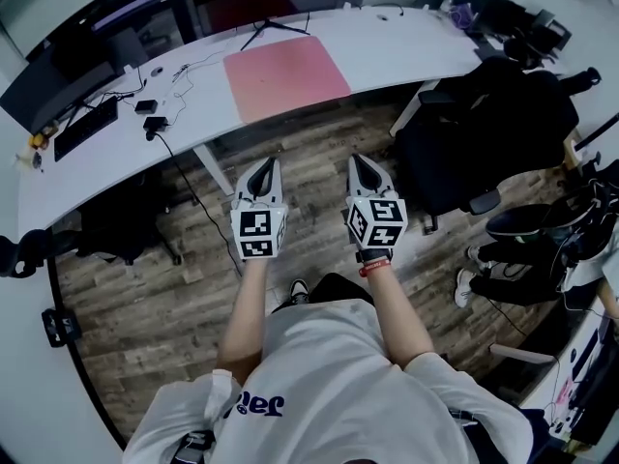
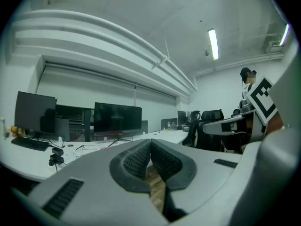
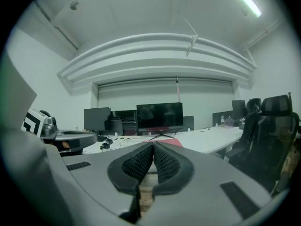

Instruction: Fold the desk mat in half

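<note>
While the pink desk mat (image 1: 285, 77) lies apparently flat at the worktop's (image 1: 416, 42) front edge, my left gripper (image 1: 269, 167) and right gripper (image 1: 360, 165) hang clenched, empty.

A long, curved white desk (image 1: 406, 51) stands on a wood-plank floor (image 1: 164, 307). Dark monitors (image 2: 117, 117) and a keyboard (image 1: 85, 129) sit on it. A black chair (image 1: 484, 129) stands near its right end. The walls are white, with strip lights (image 2: 213, 44) overhead.
</note>
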A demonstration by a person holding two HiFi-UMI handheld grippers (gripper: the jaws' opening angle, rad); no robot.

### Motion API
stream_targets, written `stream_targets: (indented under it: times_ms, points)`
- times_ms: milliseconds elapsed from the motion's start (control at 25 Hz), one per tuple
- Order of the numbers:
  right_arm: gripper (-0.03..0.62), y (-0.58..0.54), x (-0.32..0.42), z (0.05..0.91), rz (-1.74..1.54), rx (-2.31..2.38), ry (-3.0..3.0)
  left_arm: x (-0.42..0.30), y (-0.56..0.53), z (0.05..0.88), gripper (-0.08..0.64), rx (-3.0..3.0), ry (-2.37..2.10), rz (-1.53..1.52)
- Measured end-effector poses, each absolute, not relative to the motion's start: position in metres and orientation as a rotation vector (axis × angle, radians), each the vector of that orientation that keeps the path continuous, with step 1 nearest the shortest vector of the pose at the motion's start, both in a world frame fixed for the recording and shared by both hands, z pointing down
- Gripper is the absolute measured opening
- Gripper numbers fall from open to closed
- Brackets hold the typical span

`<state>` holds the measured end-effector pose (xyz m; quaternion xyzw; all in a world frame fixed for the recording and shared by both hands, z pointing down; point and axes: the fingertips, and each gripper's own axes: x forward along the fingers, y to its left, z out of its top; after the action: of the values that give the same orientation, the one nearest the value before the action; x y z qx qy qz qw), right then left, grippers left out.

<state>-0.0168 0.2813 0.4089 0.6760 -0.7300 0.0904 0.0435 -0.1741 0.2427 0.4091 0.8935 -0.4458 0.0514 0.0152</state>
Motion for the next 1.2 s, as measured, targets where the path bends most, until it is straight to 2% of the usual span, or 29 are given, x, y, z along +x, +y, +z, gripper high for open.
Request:
stream_targets:
  times_ms: [680, 1200]
  points:
    - [0.000, 0.171, -0.022, 0.406, 0.203, 1.981, -2.321, -0.158, 0.154, 0.412, 0.020, 2.733, -1.482, 0.152]
    - [0.022, 0.069, 0.009, 0.405, 0.250, 1.918, -2.360, -0.124, 0.066, 0.411, 0.020, 2.688, -1.478, 0.152]
